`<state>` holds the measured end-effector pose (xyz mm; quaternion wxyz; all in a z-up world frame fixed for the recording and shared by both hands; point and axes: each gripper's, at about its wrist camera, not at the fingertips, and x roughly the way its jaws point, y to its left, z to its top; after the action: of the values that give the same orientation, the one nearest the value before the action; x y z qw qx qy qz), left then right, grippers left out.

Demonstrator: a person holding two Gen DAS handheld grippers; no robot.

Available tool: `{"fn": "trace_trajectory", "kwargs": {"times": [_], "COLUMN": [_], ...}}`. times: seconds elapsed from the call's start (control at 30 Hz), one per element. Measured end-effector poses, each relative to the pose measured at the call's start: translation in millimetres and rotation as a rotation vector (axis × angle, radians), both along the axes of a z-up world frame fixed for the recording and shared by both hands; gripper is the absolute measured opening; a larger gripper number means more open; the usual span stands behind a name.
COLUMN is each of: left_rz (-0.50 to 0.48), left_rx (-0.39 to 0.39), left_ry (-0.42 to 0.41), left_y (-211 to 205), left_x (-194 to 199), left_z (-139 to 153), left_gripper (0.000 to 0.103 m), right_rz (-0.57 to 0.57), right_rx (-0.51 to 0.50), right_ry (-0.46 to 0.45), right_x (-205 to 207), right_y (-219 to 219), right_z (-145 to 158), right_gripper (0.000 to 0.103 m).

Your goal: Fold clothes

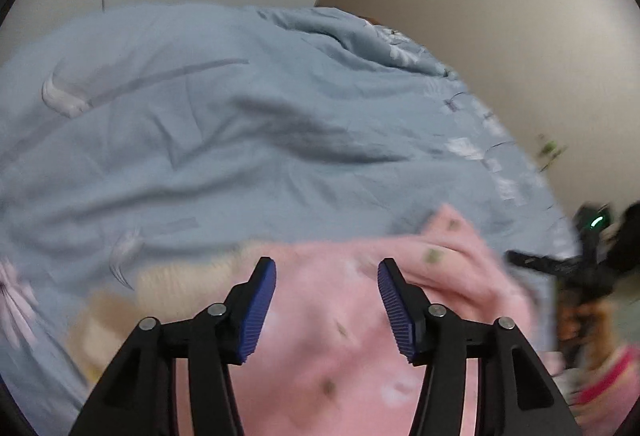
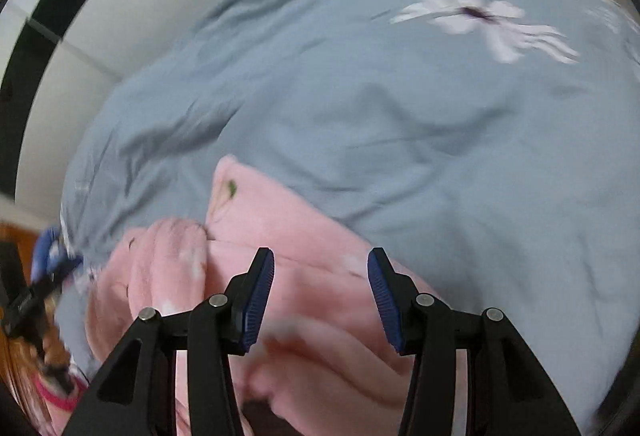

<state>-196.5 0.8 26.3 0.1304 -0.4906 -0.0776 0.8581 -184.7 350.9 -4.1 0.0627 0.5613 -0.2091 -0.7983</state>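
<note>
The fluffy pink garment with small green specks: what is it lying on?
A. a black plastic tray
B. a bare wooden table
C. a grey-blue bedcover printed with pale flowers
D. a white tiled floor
C: in both wrist views the fluffy pink garment lies crumpled on the grey-blue flowered bedcover, which spreads out behind it on all sides.

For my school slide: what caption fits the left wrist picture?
Open left gripper above a pink garment on a blue flowered bedspread.
</note>
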Motion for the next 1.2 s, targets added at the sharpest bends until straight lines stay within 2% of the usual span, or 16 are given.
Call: {"fn": "trace_trajectory", "kwargs": {"times": [0.07, 0.23, 0.33, 0.37, 0.4, 0.43, 0.5, 0.57, 0.63, 0.67, 0.7, 0.8, 0.87, 1.03, 1.13, 1.2], "left_rz": [-0.045, -0.166, -0.235, -0.259, -0.281, -0.302, -0.335, -0.327, -0.306, -0.293, -0.283, -0.225, -0.189, -0.046, 0.005, 0.019], "left_rx": [-0.052, -0.041, -0.022, -0.012, -0.001, 0.011, 0.011, -0.04, -0.092, -0.12, -0.131, -0.146, -0.162, -0.101, -0.089, -0.056], "left_ry": [0.015, -0.027, -0.047, -0.057, -0.069, -0.082, -0.1, -0.094, -0.087, -0.087, -0.104, -0.108, -0.058, 0.107, 0.13, 0.106], "left_y": [6.5, 14.4, 23.3, 26.6, 30.2, 33.9, 42.3, 50.6, 57.4, 60.8, 61.2, 60.2, 57.3, 22.4, 1.6, -10.4], "left_x": [-10.4, -27.3, -29.8, -30.9, -30.5, -30.0, -27.6, -23.5, -20.3, -18.6, -18.7, -15.8, -9.8, 4.7, 6.5, 6.6], "left_z": [-10.7, -39.9, -52.4, -56.9, -60.3, -63.6, -69.7, -74.3, -77.8, -79.9, -82.1, -82.7, -71.1, -14.3, -1.4, -3.0], "left_gripper": [0.059, 0.061, 0.07, 0.07, 0.071, 0.071, 0.071, 0.07, 0.059, 0.032, 0.015, 0.01, 0.009, 0.009, 0.009, 0.009], "right_rz": [0.028, 0.077, 0.112, 0.123, 0.129, 0.135, 0.125, 0.084, 0.038, 0.012, -0.02, -0.133, -0.226, -0.499, -0.608, -0.651], "right_rx": [-0.002, -0.012, -0.006, -0.004, 0.035, 0.076, 0.074, 0.067, 0.047, 0.036, 0.041, 0.074, 0.107, 0.159, 0.177, 0.155], "right_ry": [-0.019, -0.07, -0.09, -0.097, -0.109, -0.121, -0.109, -0.072, -0.022, 0.01, 0.047, 0.161, 0.233, 0.412, 0.478, 0.443], "right_x": [-14.6, -46.1, -45.5, -45.2, -42.5, -39.6, -32.4, -20.2, -6.8, 0.6, 10.4, 44.9, 70.1, 164.9, 221.7, 242.9], "right_y": [-4.9, -12.1, -22.9, -26.6, -31.0, -35.4, -37.0, -30.2, -19.4, -12.0, -2.4, 32.8, 59.7, 129.3, 155.1, 169.4], "right_z": [-7.3, -27.9, -33.7, -35.6, -35.4, -35.1, -28.6, -10.1, 12.1, 25.4, 41.2, 91.2, 123.3, 199.7, 218.8, 207.4], "right_gripper": [0.051, 0.052, 0.049, 0.042, 0.016, 0.005, 0.004, 0.003, 0.003, 0.003, 0.003, 0.003, 0.003, 0.003, 0.003, 0.003]}}
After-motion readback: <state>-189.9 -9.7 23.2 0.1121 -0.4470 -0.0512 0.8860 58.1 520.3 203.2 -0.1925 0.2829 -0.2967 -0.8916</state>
